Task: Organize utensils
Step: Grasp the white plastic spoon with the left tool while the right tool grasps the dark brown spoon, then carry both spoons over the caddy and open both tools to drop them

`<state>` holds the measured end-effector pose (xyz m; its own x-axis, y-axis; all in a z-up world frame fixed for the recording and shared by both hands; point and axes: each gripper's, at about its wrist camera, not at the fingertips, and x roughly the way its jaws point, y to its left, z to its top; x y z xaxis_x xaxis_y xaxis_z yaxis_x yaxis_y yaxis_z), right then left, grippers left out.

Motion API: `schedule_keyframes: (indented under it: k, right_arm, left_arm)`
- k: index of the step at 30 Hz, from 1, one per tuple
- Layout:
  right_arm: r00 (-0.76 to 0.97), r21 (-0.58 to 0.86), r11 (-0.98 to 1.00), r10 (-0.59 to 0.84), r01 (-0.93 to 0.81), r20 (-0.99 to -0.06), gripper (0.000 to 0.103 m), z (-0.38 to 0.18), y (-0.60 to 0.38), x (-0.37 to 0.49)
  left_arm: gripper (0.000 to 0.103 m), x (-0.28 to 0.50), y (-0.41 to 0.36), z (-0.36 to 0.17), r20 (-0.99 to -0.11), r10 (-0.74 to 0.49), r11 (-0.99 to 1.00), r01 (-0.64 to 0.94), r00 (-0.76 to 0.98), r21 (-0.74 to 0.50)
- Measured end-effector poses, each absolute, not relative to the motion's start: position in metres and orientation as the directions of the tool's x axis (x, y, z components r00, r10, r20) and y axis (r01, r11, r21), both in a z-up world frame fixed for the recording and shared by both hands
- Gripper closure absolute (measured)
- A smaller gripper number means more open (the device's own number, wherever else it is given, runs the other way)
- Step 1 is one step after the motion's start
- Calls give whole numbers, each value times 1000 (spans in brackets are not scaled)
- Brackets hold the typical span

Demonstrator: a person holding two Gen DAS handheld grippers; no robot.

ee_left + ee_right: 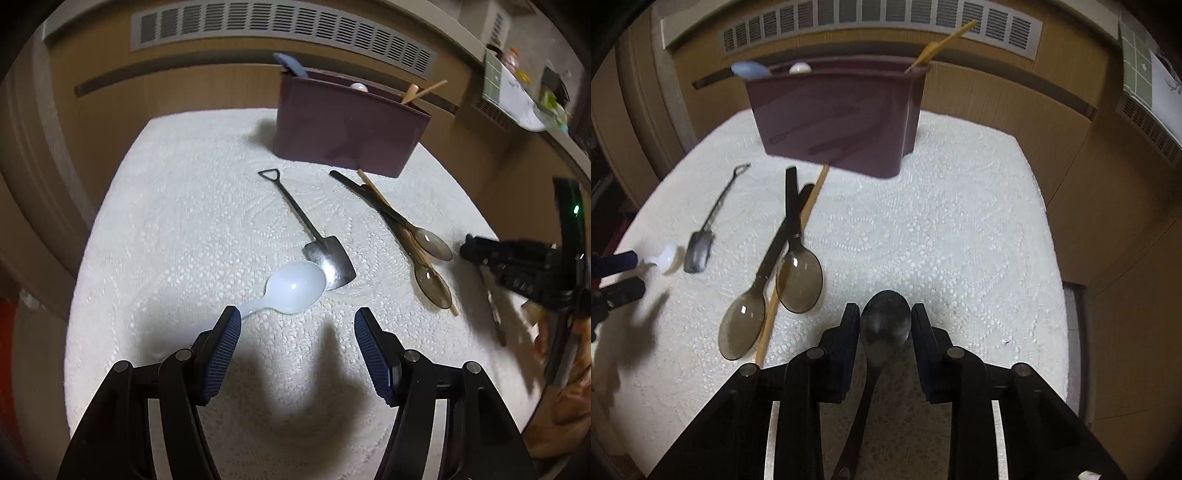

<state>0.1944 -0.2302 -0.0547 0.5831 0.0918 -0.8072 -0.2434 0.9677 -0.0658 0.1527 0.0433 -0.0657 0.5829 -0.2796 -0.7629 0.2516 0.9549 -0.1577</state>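
Observation:
A dark spoon (886, 321) lies on the white lace tablecloth (942, 240), and my right gripper (884, 306) is shut on its bowl, the pads against both edges and the handle running back beneath it. My left gripper (297, 314) hangs open over the cloth; its left fingertip (231, 321) is beside the handle of a white plastic spoon (295, 284). A black shovel-shaped spoon (314, 236) touches that white spoon's bowl. Two smoky translucent spoons (432, 243) and a wooden chopstick (373, 188) lie crossed to the right. The maroon utensil holder (347, 129) stands behind.
The holder (834, 118) contains a blue spoon (750, 70), a white piece (799, 68) and wooden sticks (942, 40). The table (118, 221) drops off at the left and right. A wood wall with a vent grille (280, 26) rises behind. My right gripper (517, 266) shows at the left view's right edge.

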Motion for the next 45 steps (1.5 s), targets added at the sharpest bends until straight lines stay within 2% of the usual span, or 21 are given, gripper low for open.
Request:
schedule_keyframes:
  k: [5,7,12,16,21,23,26,28,32,35,41,45]
  right_arm:
    - [582,7,959,177,-282,-793,77,-36,-237,188]
    - [579,32,953,209,-301,-788,77,-31,-237,185]
    - [598,72,950,249,-304,-761,77,-22,-241,176]
    - [585,70,951,242,-300,-774,77,-26,-242,181]
    - [581,74,952,242,-297,-777,77,-28,-242,182]
    - [581,74,951,243,-299,-776,77,-27,-240,181]
    - [581,68,948,245,-309,-776,77,-26,-238,179]
    - [582,65,947,246,-313,-775,77,-26,-237,176]
    - [574,79,946,255,-313,-778,77,-29,-239,176]
    - [575,83,945,260,-315,-776,77,-29,-238,174]
    - [608,67,946,256,-316,-751,77,-20,-236,168]
    - [619,68,945,262,-320,-741,77,-16,-236,165]
  left_arm:
    - [38,162,26,-62,-799,-230,882,466,555,69]
    - [38,171,28,-62,-828,-218,841,530,516,109]
    - [38,198,54,-75,-880,-160,884,461,447,73]
    - [38,192,64,-83,-889,-271,900,424,369,-99]
    - [38,164,45,-78,-876,-407,839,485,259,-246]
    - [38,157,33,-69,-873,-395,829,521,286,-204]
    - [38,161,17,-64,-884,-302,829,556,357,-59]
    - [39,169,11,-69,-896,-267,824,566,354,-23]
    - [44,179,2,-79,-903,-265,819,574,337,-26]
    - [66,180,-3,-77,-882,-285,832,554,375,-33]
    - [66,167,0,-53,-801,-316,872,488,509,-34]
    - [66,163,7,-35,-754,-354,889,450,553,-87]
